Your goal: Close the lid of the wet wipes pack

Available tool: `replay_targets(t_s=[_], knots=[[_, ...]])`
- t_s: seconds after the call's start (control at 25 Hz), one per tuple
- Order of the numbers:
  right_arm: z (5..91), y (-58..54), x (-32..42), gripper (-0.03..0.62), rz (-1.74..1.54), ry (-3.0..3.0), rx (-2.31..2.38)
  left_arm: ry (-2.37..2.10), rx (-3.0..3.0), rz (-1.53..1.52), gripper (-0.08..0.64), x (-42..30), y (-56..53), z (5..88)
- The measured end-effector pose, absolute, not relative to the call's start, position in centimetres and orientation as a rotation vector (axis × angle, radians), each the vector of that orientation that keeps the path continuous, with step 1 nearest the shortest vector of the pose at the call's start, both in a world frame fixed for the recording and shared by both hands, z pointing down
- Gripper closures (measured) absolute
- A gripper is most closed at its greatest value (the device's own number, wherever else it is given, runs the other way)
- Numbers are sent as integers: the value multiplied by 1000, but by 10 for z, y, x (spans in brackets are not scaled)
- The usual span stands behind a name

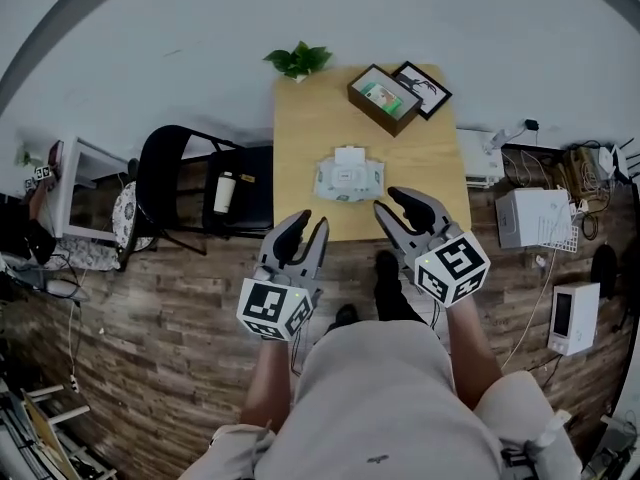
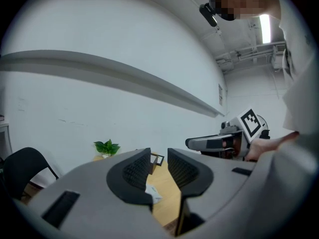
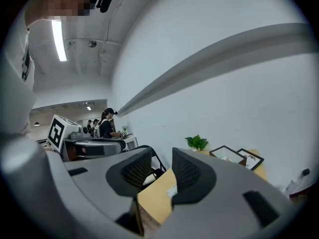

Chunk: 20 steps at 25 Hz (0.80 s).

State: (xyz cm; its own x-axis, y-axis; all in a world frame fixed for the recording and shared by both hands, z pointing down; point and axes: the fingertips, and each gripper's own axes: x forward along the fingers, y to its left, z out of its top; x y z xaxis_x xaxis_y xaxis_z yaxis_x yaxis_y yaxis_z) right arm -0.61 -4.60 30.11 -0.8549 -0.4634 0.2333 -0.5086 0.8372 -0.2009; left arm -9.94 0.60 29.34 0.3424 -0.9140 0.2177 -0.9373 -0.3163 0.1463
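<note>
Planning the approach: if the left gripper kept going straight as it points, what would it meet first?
The left gripper would likely reach the table near the wet wipes pack; depth is unclear.

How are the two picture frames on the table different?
The brown frame is thick and deep like a box; the black frame is thin. The brown frame shows a picture with green in it; the black frame shows a dark drawing on white. Both are rectangles at the far right corner of the wooden table, side by side.

Open table (image 1: 300, 138) before wipes pack (image 1: 348, 178) (frames (image 1: 385, 98) behind).
</note>
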Motion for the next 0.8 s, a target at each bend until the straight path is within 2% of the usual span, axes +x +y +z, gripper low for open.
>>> replay_targets(t_s=[0.8], knots=[[382,-164,-11,479,464,-2763,428,-1854,2087,160,459,-82,-85,340]])
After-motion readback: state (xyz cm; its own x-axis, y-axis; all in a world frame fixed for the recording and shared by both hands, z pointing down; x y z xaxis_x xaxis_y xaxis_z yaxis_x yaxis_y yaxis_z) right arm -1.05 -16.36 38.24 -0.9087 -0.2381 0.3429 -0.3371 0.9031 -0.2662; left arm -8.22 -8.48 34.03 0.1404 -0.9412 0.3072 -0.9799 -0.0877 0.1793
